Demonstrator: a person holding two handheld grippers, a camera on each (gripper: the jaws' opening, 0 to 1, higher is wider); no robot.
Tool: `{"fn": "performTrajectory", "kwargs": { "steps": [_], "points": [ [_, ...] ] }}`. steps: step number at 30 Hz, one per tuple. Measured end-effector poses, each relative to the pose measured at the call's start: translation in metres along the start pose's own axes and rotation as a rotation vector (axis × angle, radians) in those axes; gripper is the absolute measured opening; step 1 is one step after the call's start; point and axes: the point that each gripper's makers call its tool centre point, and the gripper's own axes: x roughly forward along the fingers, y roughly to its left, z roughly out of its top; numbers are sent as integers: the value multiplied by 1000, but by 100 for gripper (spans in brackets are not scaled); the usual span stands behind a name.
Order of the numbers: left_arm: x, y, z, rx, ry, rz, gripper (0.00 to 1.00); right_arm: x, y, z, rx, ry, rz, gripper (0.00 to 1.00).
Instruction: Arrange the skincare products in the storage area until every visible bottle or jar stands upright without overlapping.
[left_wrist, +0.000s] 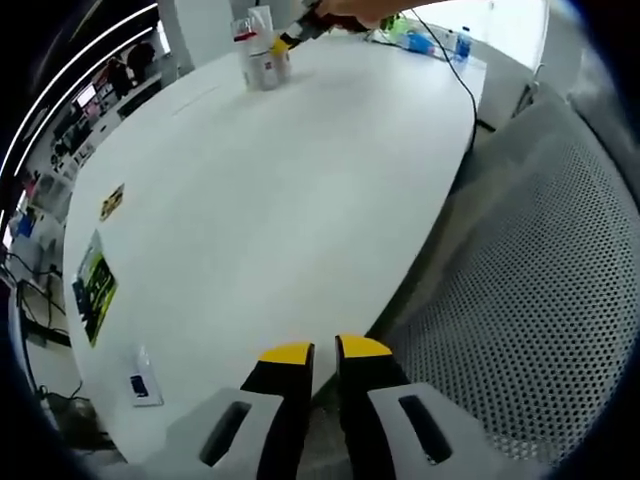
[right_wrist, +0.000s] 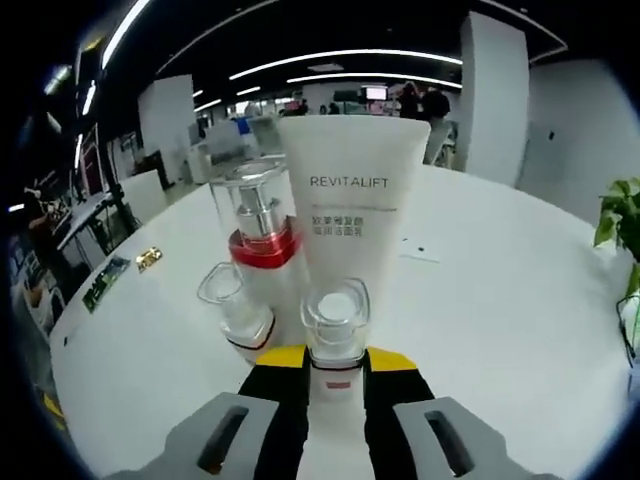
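My right gripper (right_wrist: 337, 360) is shut on a small white bottle with a clear cap (right_wrist: 336, 318), which stands upright on the white table (right_wrist: 480, 320). Right behind it a tall white tube marked REVITALIFT (right_wrist: 348, 200) stands on end. To its left rise a pump bottle with a red band (right_wrist: 262, 235) and a low clear-capped bottle (right_wrist: 232, 308). In the left gripper view the same cluster of products (left_wrist: 262, 55) sits at the table's far end, with the right gripper (left_wrist: 300, 30) and a hand on it. My left gripper (left_wrist: 325, 352) is shut and holds nothing, at the near table edge.
A grey mesh chair (left_wrist: 540, 300) stands close on the right of the left gripper. Stickers (left_wrist: 95, 285) and a small card (left_wrist: 140, 385) lie near the table's left edge. A black cable (left_wrist: 458, 75) and several bottles (left_wrist: 430, 40) are at the far end. A plant (right_wrist: 620, 225) stands at the right.
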Motion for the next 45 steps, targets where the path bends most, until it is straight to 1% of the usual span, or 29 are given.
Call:
{"fn": "performTrajectory", "kwargs": {
  "steps": [2, 5, 11, 14, 15, 21, 23, 24, 27, 29, 32, 34, 35, 36, 37, 38, 39, 40, 41, 42, 43, 44, 45],
  "points": [
    [0, 0, 0, 4, 0, 1, 5, -1, -4, 0, 13, -7, -42, 14],
    [-1, 1, 1, 6, -5, 6, 4, -2, -6, -1, 63, -5, -77, 14],
    [-1, 2, 1, 2, -9, 9, 3, 0, -3, 0, 94, -8, -98, 14],
    [-2, 3, 2, 4, -15, 13, 2, 1, -3, -1, 149, -20, -105, 14],
    [-2, 3, 2, 4, -15, 13, 1, 1, -3, -2, 155, -14, -105, 15],
    [-3, 4, 2, 3, -16, 16, 2, 2, 2, -3, 150, -3, -96, 15],
    [-3, 4, 1, 3, -14, 16, 2, 1, 4, -4, 157, 1, -89, 17],
    [-3, 4, 1, 2, -14, 16, 2, 0, 3, -5, 147, 3, -92, 20],
    [-3, 4, 2, 0, -19, 18, 3, -8, -2, -7, 144, -11, -105, 29],
    [-3, 5, 2, -2, -20, 20, 4, -14, -5, -12, 142, -6, -112, 31],
    [-3, 6, 2, -20, -26, 19, 6, -26, -7, -21, 180, -8, -104, 33],
    [-3, 7, 5, -34, -39, 10, 5, -39, 4, -24, 267, -41, -48, 40],
    [-4, 9, 7, -38, -56, 14, 5, -46, 4, -25, 261, -57, -51, 43],
    [-4, 9, 9, -45, -72, 14, 5, -54, 9, -23, 240, -91, -23, 44],
    [-5, 9, 9, -55, -73, 14, 5, -57, 14, -23, 246, -103, 1, 43],
    [-5, 10, 10, -59, -75, 21, 5, -65, 21, -23, 292, -126, 32, 40],
    [-5, 11, 11, -53, -80, 23, 5, -72, 28, -25, 297, -133, 63, 39],
    [-5, 11, 11, -50, -86, 22, 5, -79, 36, -25, 304, -144, 106, 39],
    [-5, 10, 13, -58, -92, 13, 5, -90, 51, -22, 333, -196, 165, 45],
    [-5, 6, 13, -65, -97, -10, 5, -97, 59, -20, 306, -225, 188, 52],
    [-3, -3, 15, -86, -103, -67, 4, -110, 71, -28, 264, -217, 201, 55],
    [-3, -6, 15, -98, -102, -82, 4, -115, 82, -34, 294, -198, 240, 50],
    [-2, -2, 15, -78, -98, -67, 4, -127, 101, -42, 283, -176, 318, 43]
  ]
}}
